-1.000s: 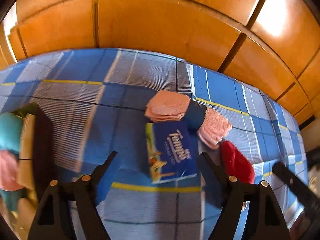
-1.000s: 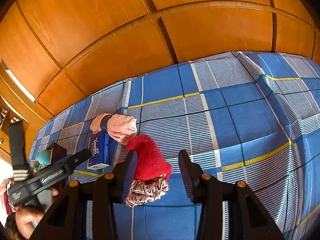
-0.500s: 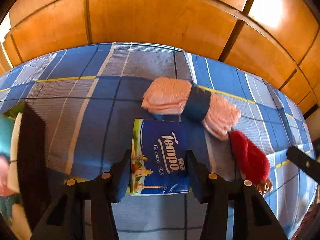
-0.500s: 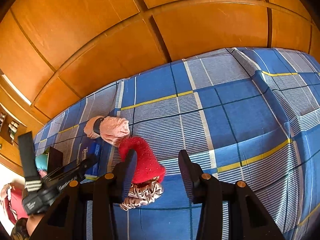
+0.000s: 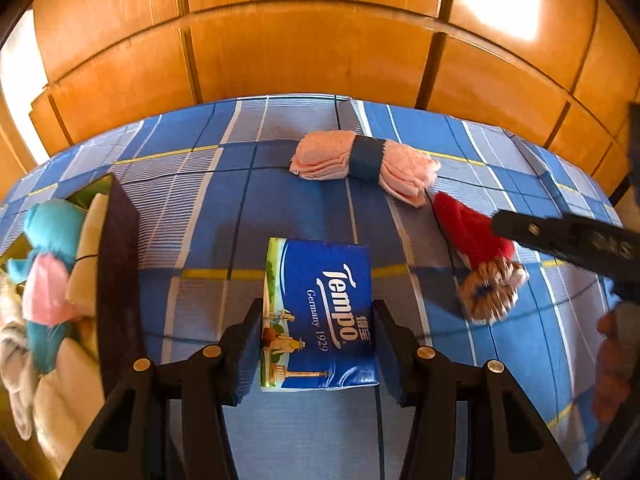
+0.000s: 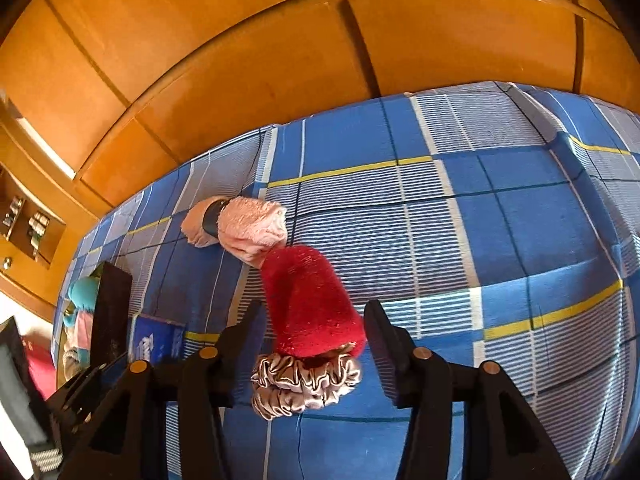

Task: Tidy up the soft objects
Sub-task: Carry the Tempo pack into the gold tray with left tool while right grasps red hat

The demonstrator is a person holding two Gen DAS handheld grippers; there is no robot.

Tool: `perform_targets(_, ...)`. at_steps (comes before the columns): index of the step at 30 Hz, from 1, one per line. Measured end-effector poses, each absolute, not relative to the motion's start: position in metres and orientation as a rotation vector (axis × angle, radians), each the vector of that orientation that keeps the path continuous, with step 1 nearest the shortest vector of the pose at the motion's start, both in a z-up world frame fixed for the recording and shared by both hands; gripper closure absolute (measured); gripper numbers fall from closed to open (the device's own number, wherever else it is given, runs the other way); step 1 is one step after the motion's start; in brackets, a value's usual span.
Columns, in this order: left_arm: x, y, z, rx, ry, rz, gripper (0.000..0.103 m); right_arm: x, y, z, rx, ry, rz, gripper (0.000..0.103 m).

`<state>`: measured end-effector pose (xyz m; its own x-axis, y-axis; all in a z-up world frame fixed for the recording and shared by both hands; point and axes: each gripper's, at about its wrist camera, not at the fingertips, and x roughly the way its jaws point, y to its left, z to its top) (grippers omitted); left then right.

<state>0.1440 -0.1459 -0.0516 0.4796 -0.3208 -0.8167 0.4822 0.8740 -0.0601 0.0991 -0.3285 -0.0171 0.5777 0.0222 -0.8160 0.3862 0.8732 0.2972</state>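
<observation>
A blue Tempo tissue pack (image 5: 318,314) lies on the blue plaid bed cover (image 5: 200,208). My left gripper (image 5: 316,344) is open with its fingers on either side of the pack's near end. A red soft item (image 6: 312,306) with a beige satin scrunchie (image 6: 306,384) at its near end lies between the open fingers of my right gripper (image 6: 314,344); it also shows in the left wrist view (image 5: 472,232). A rolled pink towel with a dark band (image 5: 364,162) lies farther back, and shows in the right wrist view (image 6: 240,228).
A dark-walled box (image 5: 116,276) at the left holds a teal and pink plush (image 5: 48,264) and cream cloths. It also shows in the right wrist view (image 6: 110,312). Orange wooden panels (image 5: 312,44) rise behind the bed. The right gripper's body (image 5: 568,240) crosses the left view.
My left gripper has moved forward and narrowed around the tissue pack. My right gripper has moved closer over the red item, which now fills the space between its fingers.
</observation>
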Motion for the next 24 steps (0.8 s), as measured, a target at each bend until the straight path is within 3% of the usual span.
perform_targets(19, 0.096, -0.119, -0.030, 0.191, 0.867, -0.515, 0.051, 0.113, -0.311, -0.038, 0.273, 0.936, -0.233, 0.050)
perform_targets(24, 0.090, -0.110, -0.024, 0.178, 0.855, -0.505, 0.051, 0.114, -0.301, -0.041, 0.181, 0.955, -0.233, 0.061)
